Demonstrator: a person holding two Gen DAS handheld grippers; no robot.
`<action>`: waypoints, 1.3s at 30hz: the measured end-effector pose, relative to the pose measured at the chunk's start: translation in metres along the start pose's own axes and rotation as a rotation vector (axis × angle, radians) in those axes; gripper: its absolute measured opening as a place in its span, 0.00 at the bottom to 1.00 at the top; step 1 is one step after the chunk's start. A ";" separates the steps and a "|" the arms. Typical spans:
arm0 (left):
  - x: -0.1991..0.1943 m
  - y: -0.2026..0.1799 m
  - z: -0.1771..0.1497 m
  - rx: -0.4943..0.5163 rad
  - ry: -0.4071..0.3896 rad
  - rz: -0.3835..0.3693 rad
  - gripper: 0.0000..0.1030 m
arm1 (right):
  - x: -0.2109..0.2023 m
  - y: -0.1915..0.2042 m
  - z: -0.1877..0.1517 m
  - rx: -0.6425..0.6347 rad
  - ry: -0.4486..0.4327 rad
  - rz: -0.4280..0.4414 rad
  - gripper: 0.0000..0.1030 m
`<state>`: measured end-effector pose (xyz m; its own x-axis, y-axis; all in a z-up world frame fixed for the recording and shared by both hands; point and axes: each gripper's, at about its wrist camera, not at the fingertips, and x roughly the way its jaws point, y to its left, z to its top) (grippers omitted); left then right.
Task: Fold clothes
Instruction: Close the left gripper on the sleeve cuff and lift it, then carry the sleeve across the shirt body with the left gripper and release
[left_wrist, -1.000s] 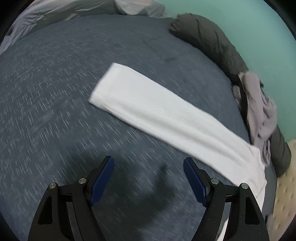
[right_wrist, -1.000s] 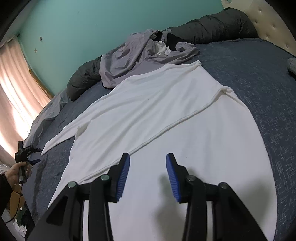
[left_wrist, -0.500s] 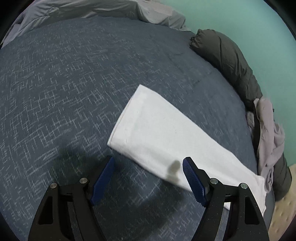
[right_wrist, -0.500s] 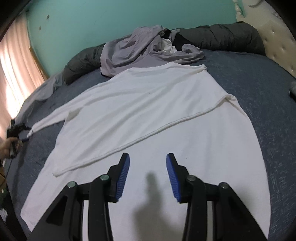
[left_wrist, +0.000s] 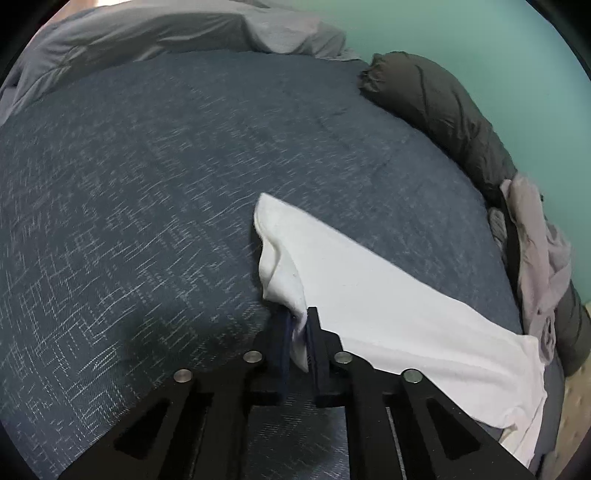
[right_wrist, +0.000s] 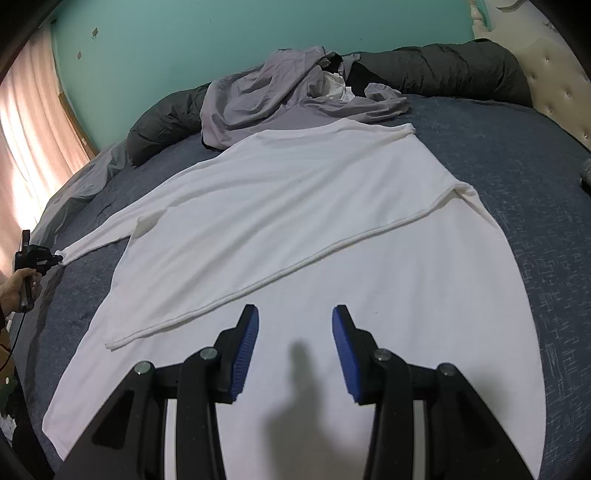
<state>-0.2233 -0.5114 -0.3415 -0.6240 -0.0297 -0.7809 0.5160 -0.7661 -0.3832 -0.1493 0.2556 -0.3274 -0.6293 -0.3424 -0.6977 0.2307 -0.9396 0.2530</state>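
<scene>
A white long-sleeved shirt (right_wrist: 295, 221) lies spread flat on the dark blue bed cover, one side folded over diagonally across its body. Its long sleeve (left_wrist: 388, 295) stretches out to the left. My left gripper (left_wrist: 298, 321) is shut on the cuff end of that sleeve, which bunches up at the pinch. In the right wrist view the left gripper (right_wrist: 55, 258) shows small at the far left, held by a hand. My right gripper (right_wrist: 294, 321) hovers open just above the shirt's near part, nothing between its blue pads.
A pile of grey clothes (right_wrist: 280, 85) lies at the shirt's far end, against a dark rolled duvet (right_wrist: 443, 70) along the teal wall. A cream tufted headboard (right_wrist: 554, 81) stands at right. Pink curtains (right_wrist: 29, 129) hang at left.
My left gripper moved up to the sleeve's cuff and shut on it, lifting and crumpling the end. The right gripper stayed open over the shirt, shifting only slightly.
</scene>
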 end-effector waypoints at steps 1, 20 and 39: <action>-0.002 -0.004 0.001 0.008 -0.003 -0.009 0.07 | -0.001 -0.001 0.000 0.004 -0.002 0.001 0.41; -0.107 -0.256 -0.014 0.307 -0.091 -0.331 0.06 | -0.029 -0.033 0.013 0.068 -0.039 0.035 0.41; -0.147 -0.496 -0.287 0.863 0.189 -0.548 0.06 | -0.060 -0.110 0.013 0.280 -0.049 0.066 0.48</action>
<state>-0.2195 0.0567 -0.1784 -0.5058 0.5052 -0.6993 -0.4528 -0.8454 -0.2833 -0.1460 0.3794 -0.3045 -0.6563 -0.3964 -0.6420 0.0628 -0.8766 0.4770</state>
